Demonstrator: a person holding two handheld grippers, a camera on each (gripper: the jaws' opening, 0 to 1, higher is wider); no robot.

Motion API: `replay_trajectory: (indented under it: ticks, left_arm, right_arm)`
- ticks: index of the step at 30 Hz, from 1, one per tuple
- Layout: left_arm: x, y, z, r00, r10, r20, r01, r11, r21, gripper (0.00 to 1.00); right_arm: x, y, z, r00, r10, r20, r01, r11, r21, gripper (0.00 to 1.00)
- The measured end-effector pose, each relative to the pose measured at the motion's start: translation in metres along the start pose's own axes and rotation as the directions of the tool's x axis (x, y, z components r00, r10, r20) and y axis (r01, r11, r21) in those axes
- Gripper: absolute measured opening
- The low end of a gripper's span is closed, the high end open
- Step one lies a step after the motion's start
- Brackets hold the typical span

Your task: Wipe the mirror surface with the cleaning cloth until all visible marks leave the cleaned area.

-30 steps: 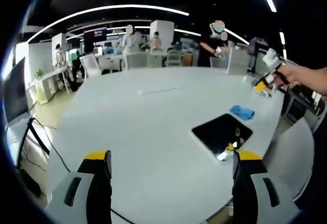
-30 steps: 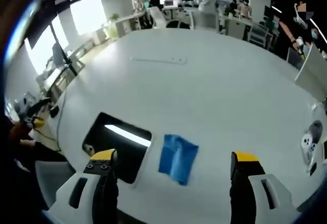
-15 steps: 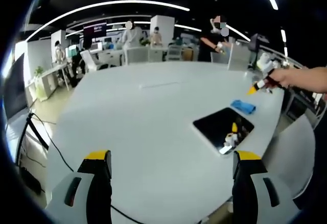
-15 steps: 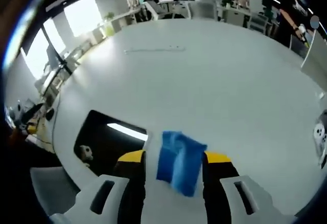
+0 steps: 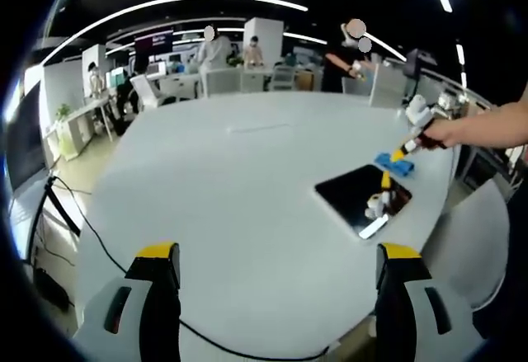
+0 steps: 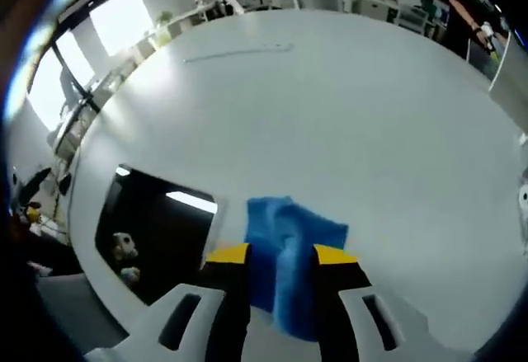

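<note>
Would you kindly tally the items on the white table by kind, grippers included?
Blue cleaning cloth: 1
Dark mirror: 1
Grippers: 2, left gripper and right gripper
Total: 4

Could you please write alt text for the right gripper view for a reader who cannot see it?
The right gripper is shut on a blue cloth on a large white table. A dark mirror lies flat just left of the cloth.
</note>
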State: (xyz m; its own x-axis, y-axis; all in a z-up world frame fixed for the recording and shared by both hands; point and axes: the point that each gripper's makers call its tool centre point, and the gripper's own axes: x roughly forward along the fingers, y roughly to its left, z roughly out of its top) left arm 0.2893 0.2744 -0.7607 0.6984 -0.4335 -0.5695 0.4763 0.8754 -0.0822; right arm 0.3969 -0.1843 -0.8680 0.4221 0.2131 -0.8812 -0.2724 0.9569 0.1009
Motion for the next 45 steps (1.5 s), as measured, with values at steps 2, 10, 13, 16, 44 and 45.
replay_trajectory:
  ticks: [2,10,13,16,44,45]
  left_arm:
    - [0.0,0.0,0.0,1.0,-0.001,-0.003,0.001,1.0,0.001,0.99]
    - [0.001,0.0,0.0,1.0,-0.005,-0.008,0.005,1.0,0.004,0.99]
    - [0.003,0.001,-0.002,1.0,-0.008,-0.014,0.008,1.0,0.006,0.99]
    - [0.004,0.0,0.0,1.0,-0.01,-0.012,0.01,1.0,0.004,0.99]
    - [0.008,-0.009,-0.003,0.999,-0.036,0.007,0.036,0.999,0.006,0.99]
    - [0.009,-0.009,-0.003,0.999,-0.036,0.008,0.036,0.999,0.007,0.99]
  right_arm:
    - [0.004,-0.002,-0.005,1.0,-0.019,-0.023,0.018,1.0,-0.008,0.2]
    - [0.004,-0.013,-0.004,0.999,-0.044,-0.026,0.045,0.999,0.016,0.05]
    - [0.005,-0.014,-0.005,0.998,-0.048,-0.034,0.049,0.999,0.013,0.04]
    - [0.005,-0.014,-0.004,0.996,-0.084,-0.043,0.081,0.994,-0.07,0.02]
    - [-0.026,-0.021,0.016,0.998,-0.057,-0.013,0.059,0.968,0.242,0.0]
    - [-0.026,-0.02,0.017,0.998,-0.056,-0.01,0.057,0.968,0.243,0.0]
